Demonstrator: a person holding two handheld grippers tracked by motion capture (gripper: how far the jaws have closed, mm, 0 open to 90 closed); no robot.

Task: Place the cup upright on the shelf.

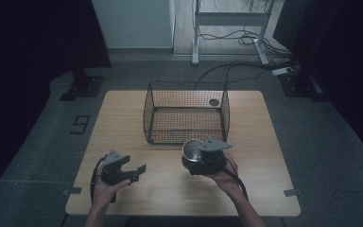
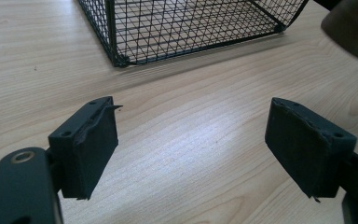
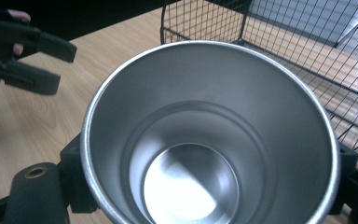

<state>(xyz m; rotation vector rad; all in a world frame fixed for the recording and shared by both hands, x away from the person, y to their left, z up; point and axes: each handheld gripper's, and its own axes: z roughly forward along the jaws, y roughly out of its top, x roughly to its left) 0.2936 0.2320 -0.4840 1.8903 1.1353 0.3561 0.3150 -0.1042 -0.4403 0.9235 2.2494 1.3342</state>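
The right gripper (image 1: 203, 158) squeezes one shiny metal cup (image 3: 209, 135) between its two black pads (image 3: 77, 186). The cup fills the middle of the right gripper view, with its open mouth facing the camera. In the high view the cup (image 1: 192, 149) sits a little right of the middle, just below the basket.

The left gripper (image 1: 139, 172) is at the lower left of the high view. Its two pads (image 2: 91, 149) are spread wide apart, with bare wood between them.

There is one black wire basket (image 1: 186, 113) on the wooden table (image 1: 123, 113), in the middle of the high view. A dark round spot (image 1: 213, 102) shows through its far right corner.

A "9" mark (image 1: 80, 124) lies on the floor, left of the table.
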